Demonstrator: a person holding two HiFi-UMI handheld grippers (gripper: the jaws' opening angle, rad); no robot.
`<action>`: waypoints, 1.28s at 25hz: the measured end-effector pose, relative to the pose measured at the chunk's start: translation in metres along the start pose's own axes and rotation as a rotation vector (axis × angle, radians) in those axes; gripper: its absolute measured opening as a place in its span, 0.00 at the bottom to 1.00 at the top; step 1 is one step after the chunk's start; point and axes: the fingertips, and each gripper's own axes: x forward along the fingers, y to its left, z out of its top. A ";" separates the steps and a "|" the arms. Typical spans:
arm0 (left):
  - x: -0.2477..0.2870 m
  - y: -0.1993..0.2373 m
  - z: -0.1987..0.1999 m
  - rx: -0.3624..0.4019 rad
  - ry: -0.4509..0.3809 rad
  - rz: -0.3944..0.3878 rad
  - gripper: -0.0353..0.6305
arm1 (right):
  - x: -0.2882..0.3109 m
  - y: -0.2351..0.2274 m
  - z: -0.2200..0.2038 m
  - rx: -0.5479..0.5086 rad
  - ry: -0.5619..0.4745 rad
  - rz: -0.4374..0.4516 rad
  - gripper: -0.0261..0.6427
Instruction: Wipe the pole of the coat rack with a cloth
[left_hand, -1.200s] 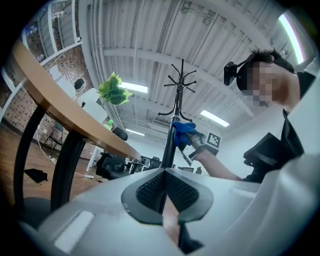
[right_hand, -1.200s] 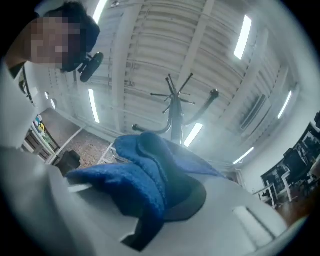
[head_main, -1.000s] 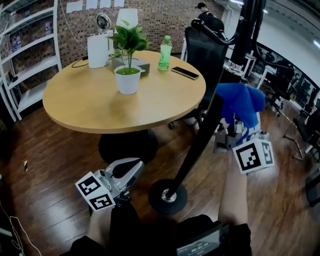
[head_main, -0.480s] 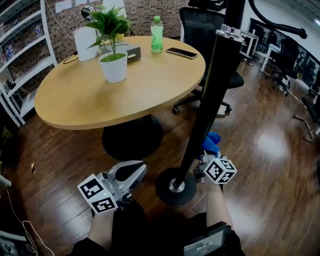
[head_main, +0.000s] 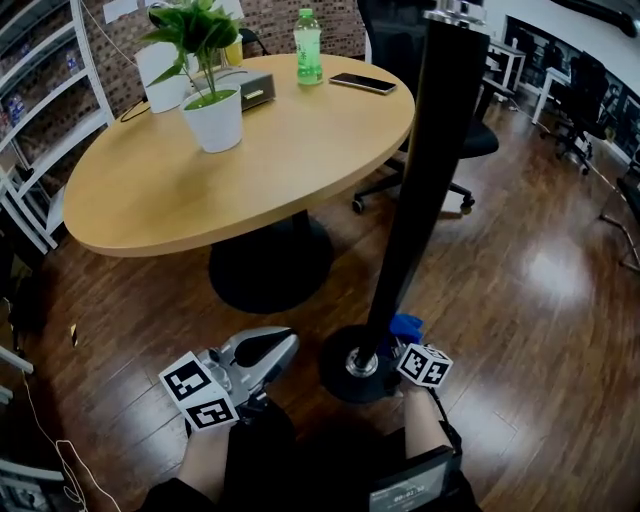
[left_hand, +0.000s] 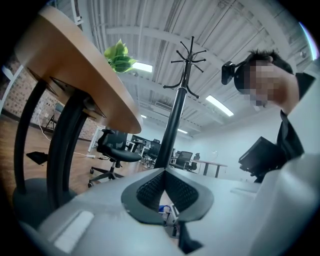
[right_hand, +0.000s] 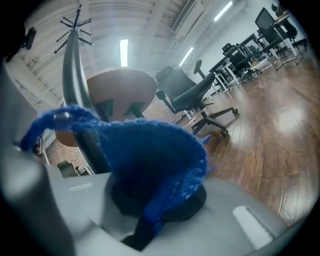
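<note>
1. Over the last 1 s the right gripper has carried the blue knitted cloth down the black metal pole of the coat rack. It has gone from about mid-height to the foot, just above the round black base.
2. This looks like 1 downward stroke nearly finished. The next pass probably has to go back up, or round to another side of the pole.
3. The right gripper's jaws pinch the cloth, which bunches over them and sits against or just beside the pole.
4. The left gripper hangs low beside the base, apart from the pole. Its jaws are pressed together on nothing.
5. The pole stands on the dark wooden floor near the round wooden table. It is smooth and glossy, with a silver ring at its foot and thin hooks at its top.
</note>
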 end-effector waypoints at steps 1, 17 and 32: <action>0.000 0.000 0.001 0.002 -0.001 -0.001 0.06 | -0.001 0.004 0.004 -0.012 -0.002 0.001 0.07; -0.024 0.007 0.046 0.028 -0.128 0.007 0.06 | -0.169 0.330 0.374 -0.455 -0.882 0.469 0.07; -0.038 -0.006 0.078 0.075 -0.198 -0.013 0.06 | -0.162 0.394 0.327 -0.937 -0.784 0.366 0.07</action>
